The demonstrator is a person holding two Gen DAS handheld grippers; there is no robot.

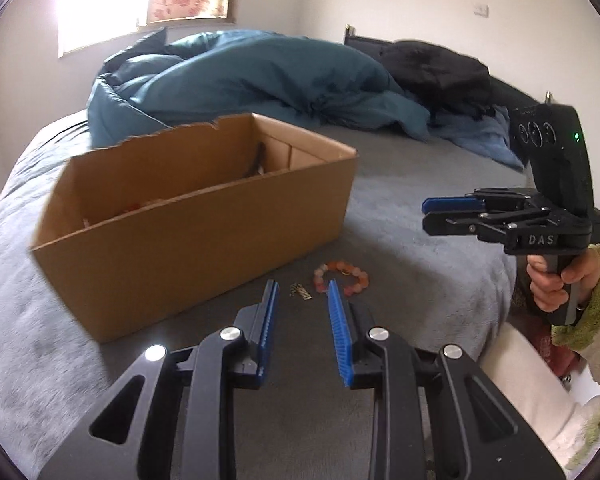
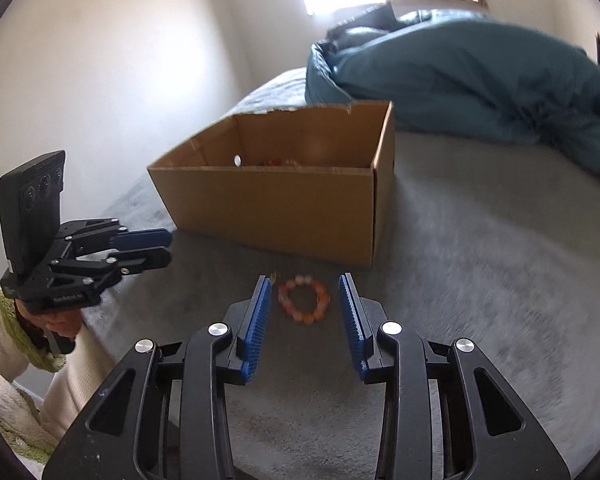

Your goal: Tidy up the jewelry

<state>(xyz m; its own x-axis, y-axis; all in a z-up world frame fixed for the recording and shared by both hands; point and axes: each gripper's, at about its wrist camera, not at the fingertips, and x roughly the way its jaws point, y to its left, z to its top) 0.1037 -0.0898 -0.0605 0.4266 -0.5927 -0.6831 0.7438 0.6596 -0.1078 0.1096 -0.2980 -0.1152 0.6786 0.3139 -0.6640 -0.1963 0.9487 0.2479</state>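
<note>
**Bracelet lay on the bed beside the box, both grippers apart above it**

The bed filled most of both views, covered in a grey fleecy blanket. A teal duvet was heaped at its far end, with a black bag next to it near the headboard.

A cardboard box stood open on the blanket, its top flaps torn away to a ragged rim. In the right wrist view some orange beads and a small white disc showed low inside it, against the back wall.

The right gripper pointed down at the blanket in front of the box. Its blue pads stood apart with nothing pressed between them. In the left wrist view it appeared side on, gripped by a hand in a cream sleeve with a green cuff.

The left gripper pointed down at the same patch, jaws apart and empty. In the right wrist view it hung at the left edge, out past the bed's corner.

The bracelet, a ring of orange and pink beads, lay flat on the blanket just in front of the box. In the right wrist view it sat framed between the right gripper's pads, which did not touch it.

A small gold chain piece lay just left of the bracelet, close to the box wall.
</note>
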